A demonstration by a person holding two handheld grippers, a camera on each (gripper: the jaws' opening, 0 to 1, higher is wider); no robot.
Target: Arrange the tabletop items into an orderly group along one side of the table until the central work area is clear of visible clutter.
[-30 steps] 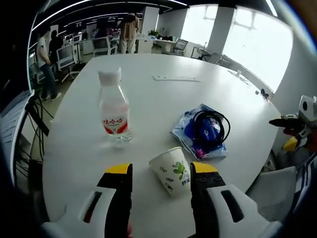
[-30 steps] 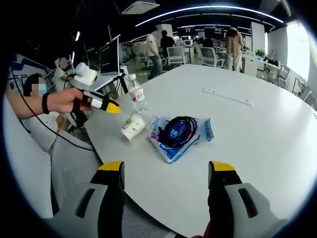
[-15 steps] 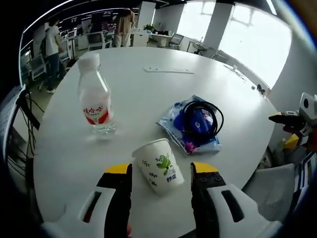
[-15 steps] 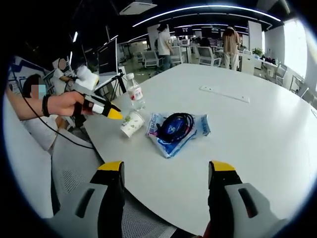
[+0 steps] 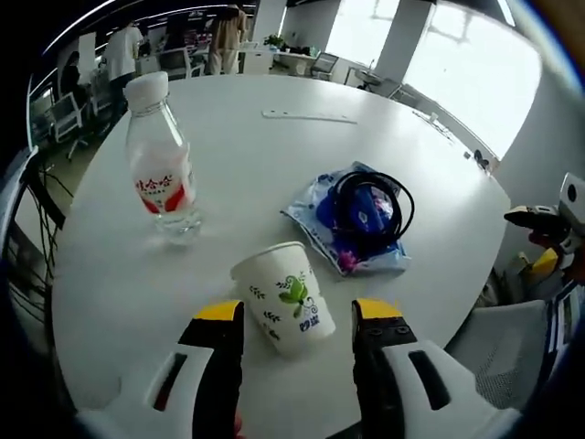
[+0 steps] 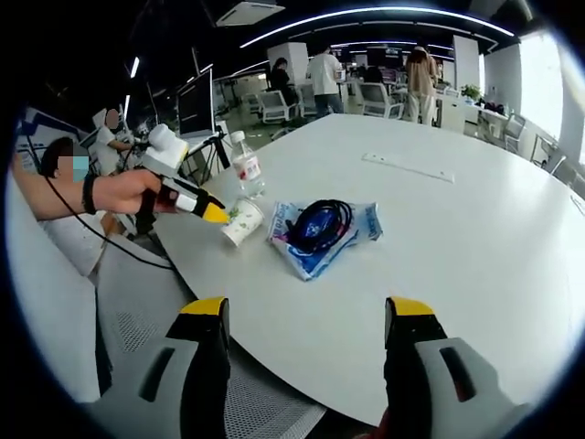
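Note:
A white paper cup [image 5: 279, 298] with a green leaf print stands on the white table [image 5: 265, 165], between the yellow-tipped jaws of my left gripper [image 5: 297, 313], which is open around it. A clear water bottle [image 5: 161, 165] with a red label and white cap stands to the left. A blue plastic packet with a black coiled cable [image 5: 356, 218] on it lies to the right. In the right gripper view my right gripper [image 6: 311, 309] is open over the table edge, far from the cup [image 6: 240, 222], bottle [image 6: 245, 166] and packet [image 6: 320, 233]. The left gripper [image 6: 203, 207], held by a hand, reaches the cup.
A flat white strip [image 5: 307, 116] lies on the far part of the table. Office chairs [image 6: 370, 99], desks and several people fill the room behind. A grey mesh chair [image 6: 137, 320] stands below the near table edge. The right gripper [image 5: 539, 224] shows at the right edge.
The left gripper has moved forward, so the cup now sits deeper between its jaws and looks larger. The right gripper's view has shifted slightly; the table items have not moved.

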